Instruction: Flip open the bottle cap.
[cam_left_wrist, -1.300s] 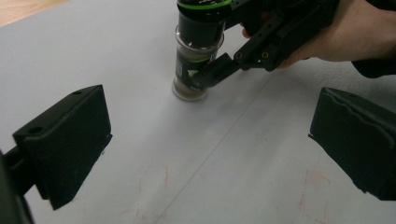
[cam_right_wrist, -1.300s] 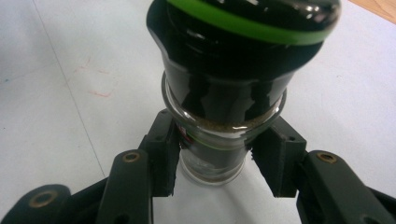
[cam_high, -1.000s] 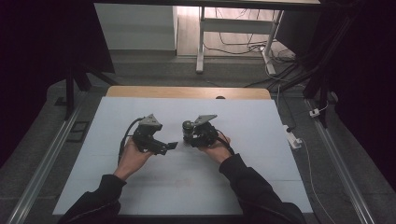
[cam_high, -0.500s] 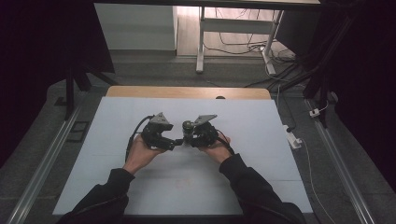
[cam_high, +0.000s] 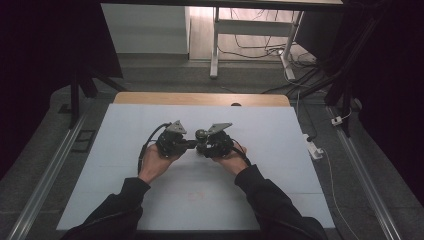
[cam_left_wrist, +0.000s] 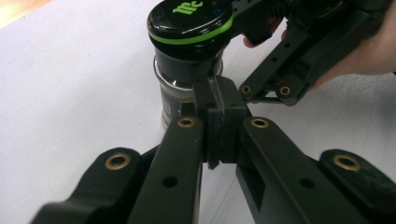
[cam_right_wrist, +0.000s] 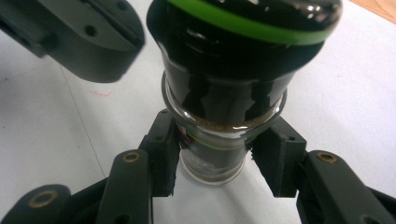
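High view: both tongs meet at mid-tabletop (cam_high: 280, 145), the left tongs (cam_high: 191, 144) pointing at the grinder jar (cam_high: 201, 135).

Left gripper view: the left tongs (cam_left_wrist: 219, 123) are closed, pads together and holding nothing, tips just beside the jar's glass body.

Right gripper view: the right tongs (cam_right_wrist: 217, 161) clamp the glass body of the grinder jar (cam_right_wrist: 224, 93) below its black, green-ringed cap.

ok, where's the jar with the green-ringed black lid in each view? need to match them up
High view: the jar sits mid-table between the two grippers, small and dark.
Left gripper view: upper centre, lid toward the camera, just past the left gripper, whose jaws are closed together.
Right gripper view: centre, large, its glass body between the jaws of the right gripper.
Shared landmark: the green ring on the lid.
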